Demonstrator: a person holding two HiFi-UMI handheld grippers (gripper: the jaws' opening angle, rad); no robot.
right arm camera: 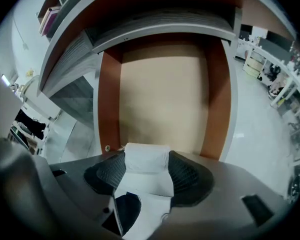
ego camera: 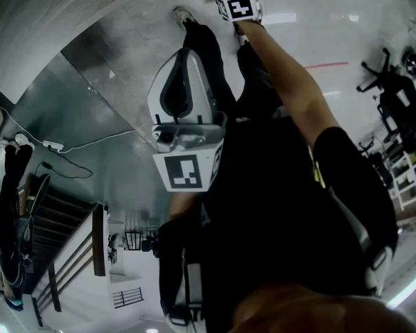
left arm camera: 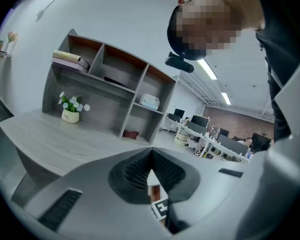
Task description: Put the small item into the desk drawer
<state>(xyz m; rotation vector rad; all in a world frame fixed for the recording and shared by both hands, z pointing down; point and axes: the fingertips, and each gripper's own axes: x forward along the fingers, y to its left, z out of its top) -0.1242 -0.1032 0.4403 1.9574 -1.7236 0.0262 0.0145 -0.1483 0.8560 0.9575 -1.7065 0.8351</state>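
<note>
While the left gripper (left arm camera: 151, 166) hangs back with jaws together and nothing between them, the right gripper (right arm camera: 144, 170) clamps a small white item (right arm camera: 147, 156), possibly a folded packet, its long axis running along the jaws. Straight beyond lies the open desk drawer (right arm camera: 110, 99), its pale bottom facing the jaws.

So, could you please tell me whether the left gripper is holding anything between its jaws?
No, in the left gripper view the left gripper has its jaws closed against each other, with nothing between them.
</note>
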